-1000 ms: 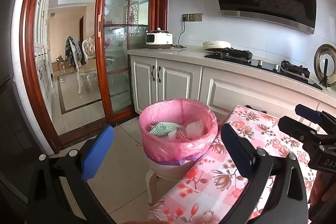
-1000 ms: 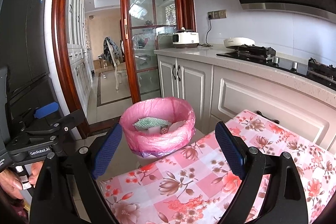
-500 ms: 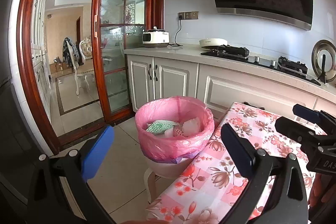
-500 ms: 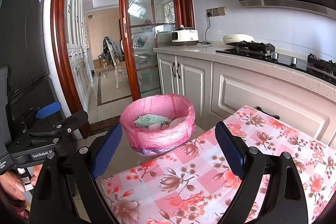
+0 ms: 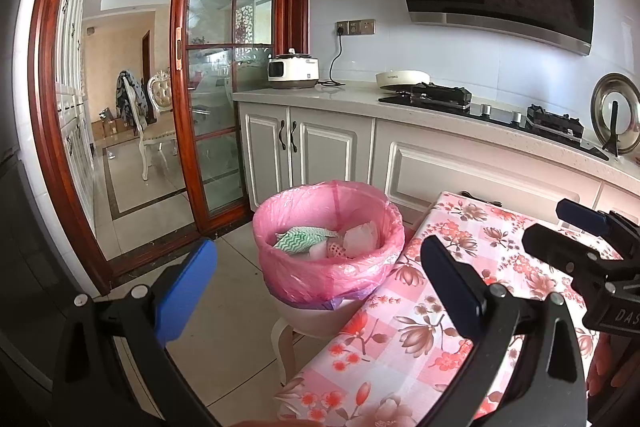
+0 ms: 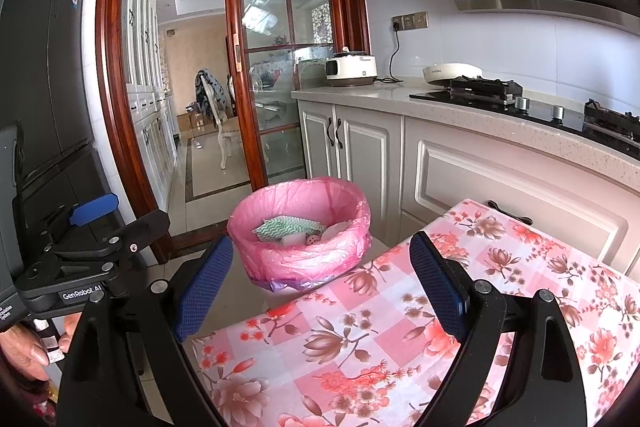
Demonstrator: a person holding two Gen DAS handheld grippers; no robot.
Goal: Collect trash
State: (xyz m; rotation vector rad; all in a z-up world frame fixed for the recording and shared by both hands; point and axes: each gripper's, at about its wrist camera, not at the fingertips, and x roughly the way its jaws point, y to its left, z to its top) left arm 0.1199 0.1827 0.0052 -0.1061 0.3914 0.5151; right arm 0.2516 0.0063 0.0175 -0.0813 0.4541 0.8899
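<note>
A bin lined with a pink bag (image 5: 328,267) stands on a white stool at the table's far left corner; it also shows in the right wrist view (image 6: 300,251). Inside lie a green zigzag wrapper (image 5: 302,238), white crumpled paper (image 5: 362,235) and a small dotted piece (image 5: 335,249). My left gripper (image 5: 316,287) is open and empty, held above the floor and table edge, short of the bin. My right gripper (image 6: 322,283) is open and empty above the floral tablecloth (image 6: 400,327).
White kitchen cabinets (image 5: 320,147) and a counter with a rice cooker (image 5: 294,71) and gas hob (image 5: 480,103) run behind the bin. A wood-framed glass sliding door (image 5: 208,107) stands open to the left. Tiled floor (image 5: 224,327) lies left of the table.
Both grippers have drifted slightly, so the bin sits a little further right and lower in the left wrist view. Both stay open and empty.
</note>
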